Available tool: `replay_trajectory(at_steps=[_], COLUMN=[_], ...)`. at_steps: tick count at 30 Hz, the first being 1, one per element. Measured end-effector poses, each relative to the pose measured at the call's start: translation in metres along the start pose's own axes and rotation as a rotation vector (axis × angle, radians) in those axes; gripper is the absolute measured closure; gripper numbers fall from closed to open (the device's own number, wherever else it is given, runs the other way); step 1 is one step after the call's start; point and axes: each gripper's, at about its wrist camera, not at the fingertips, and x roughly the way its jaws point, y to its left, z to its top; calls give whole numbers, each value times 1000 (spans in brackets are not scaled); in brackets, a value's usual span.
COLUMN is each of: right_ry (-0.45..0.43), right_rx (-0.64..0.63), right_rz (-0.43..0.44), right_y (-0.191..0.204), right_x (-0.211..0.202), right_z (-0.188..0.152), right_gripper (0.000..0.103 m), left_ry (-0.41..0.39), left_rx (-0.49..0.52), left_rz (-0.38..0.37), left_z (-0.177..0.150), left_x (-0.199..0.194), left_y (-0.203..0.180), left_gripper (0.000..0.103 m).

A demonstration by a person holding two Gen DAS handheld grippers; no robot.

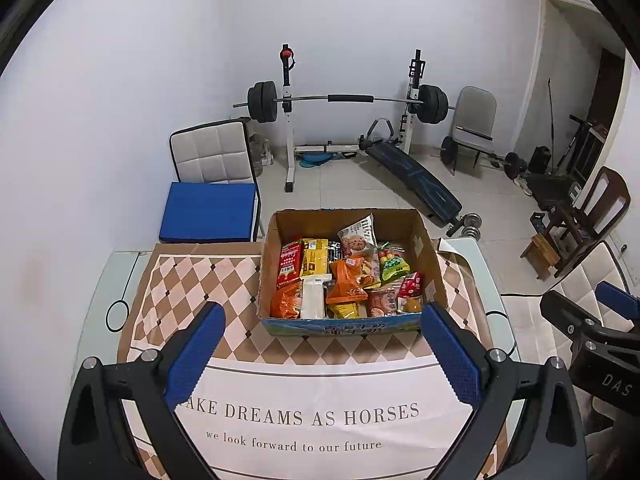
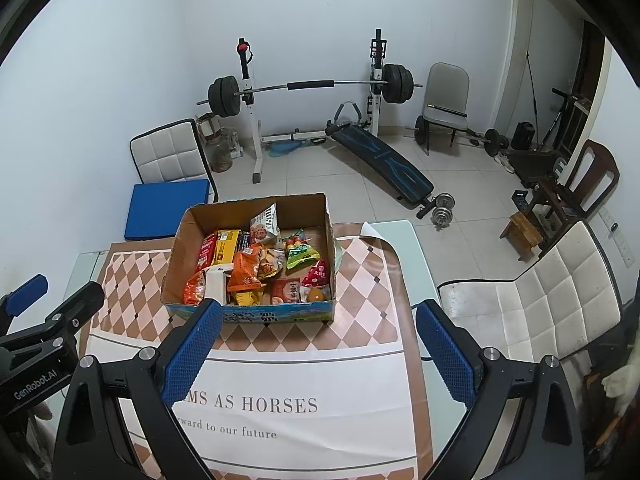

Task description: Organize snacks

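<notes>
My left gripper [image 1: 322,354] and right gripper [image 2: 318,354] both gape wide, empty, short of the cardboard box [image 1: 430,256] of snack packets [image 1: 346,280] (light, crinkly, slippery, I'd judge); I'd pinch a sealed edge.

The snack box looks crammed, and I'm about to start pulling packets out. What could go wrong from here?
Packets overlap in the cardboard box, so lifting the orange packet may drag its neighbours out. The tall cookie bag leans loosely and could topple. Both the left gripper and the right gripper are open and close together, so they might collide.
</notes>
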Motion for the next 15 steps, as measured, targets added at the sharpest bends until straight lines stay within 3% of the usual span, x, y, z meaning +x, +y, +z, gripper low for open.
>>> replay_trajectory(at_steps=[15], right_ry=[-8], right_rx=[-4], right_rz=[-5], right_y=[-5], right_x=[-3], right_z=[3], right_gripper=[3], left_ry=[0], left_rx=[5], left_rz=[-14], left_z=[-1], left_x=[-1], left_y=[-5], left_gripper=[3])
